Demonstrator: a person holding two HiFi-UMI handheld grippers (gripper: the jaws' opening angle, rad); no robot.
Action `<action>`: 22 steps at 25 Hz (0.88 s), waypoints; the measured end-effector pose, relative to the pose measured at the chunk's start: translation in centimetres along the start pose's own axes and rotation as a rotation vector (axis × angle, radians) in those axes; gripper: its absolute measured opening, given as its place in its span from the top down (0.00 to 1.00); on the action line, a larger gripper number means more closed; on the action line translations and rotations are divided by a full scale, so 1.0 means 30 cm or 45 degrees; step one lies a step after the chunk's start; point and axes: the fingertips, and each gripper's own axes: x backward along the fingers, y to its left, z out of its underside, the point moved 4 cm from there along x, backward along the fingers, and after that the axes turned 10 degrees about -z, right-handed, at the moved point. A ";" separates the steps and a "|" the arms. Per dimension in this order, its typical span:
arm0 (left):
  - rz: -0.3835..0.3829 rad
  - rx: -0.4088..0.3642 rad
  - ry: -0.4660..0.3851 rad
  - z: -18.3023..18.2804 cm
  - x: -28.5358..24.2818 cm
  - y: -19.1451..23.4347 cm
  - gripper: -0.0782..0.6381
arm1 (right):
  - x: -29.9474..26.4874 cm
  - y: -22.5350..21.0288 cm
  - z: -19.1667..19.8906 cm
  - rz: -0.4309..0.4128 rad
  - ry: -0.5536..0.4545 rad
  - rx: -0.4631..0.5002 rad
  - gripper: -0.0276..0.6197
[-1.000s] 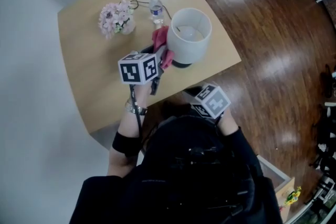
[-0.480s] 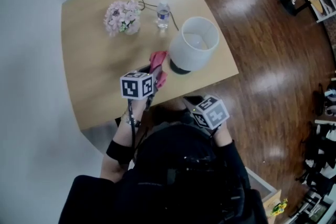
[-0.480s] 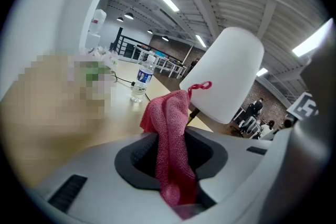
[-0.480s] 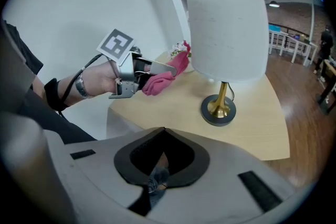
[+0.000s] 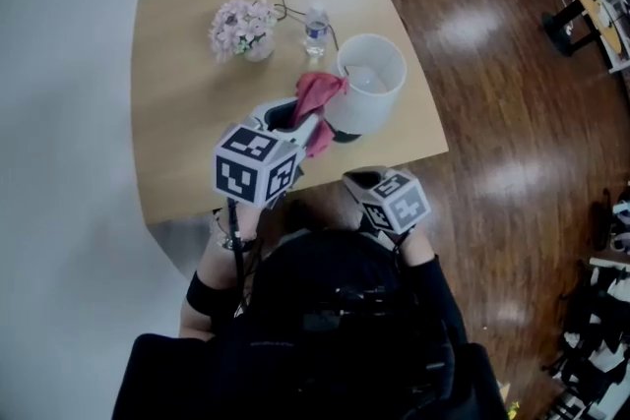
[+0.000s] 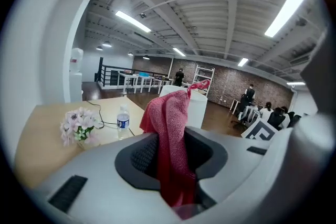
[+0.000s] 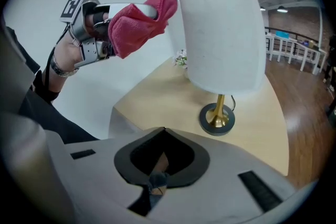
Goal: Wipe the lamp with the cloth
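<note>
Head view: lamp (image 5: 370, 91) stands near table's (image 5: 182, 123) edge, cloth (image 5: 317, 93) just beside it.

Left tongs (image 5: 298, 120) grip red cloth (image 5: 317, 91) beside lamp (image 5: 374, 98).

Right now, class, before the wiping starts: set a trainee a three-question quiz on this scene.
1. True or false: the left gripper is shut on the red cloth.
2. What stands beside the flowers on the table? A. water bottle B. mug C. book
3. Short answer: which gripper, facing the lamp, holds nothing?

Key: 1 true; 2 A; 3 the right gripper, jaws together and empty.
</note>
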 end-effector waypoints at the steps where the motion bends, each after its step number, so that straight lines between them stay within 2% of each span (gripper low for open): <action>1: -0.006 -0.019 0.010 -0.013 -0.016 -0.020 0.72 | 0.015 -0.005 -0.001 -0.012 0.001 0.024 0.95; 5: -0.065 -0.048 0.078 0.005 -0.068 -0.078 0.73 | 0.068 -0.050 0.026 -0.069 0.000 0.053 0.95; 11: -0.164 -0.064 0.236 0.151 -0.113 -0.114 0.73 | 0.090 -0.093 0.078 -0.151 0.037 0.077 0.95; 22: -0.202 -0.016 0.472 0.428 -0.216 -0.116 0.73 | 0.120 -0.113 0.120 -0.196 0.068 0.105 0.95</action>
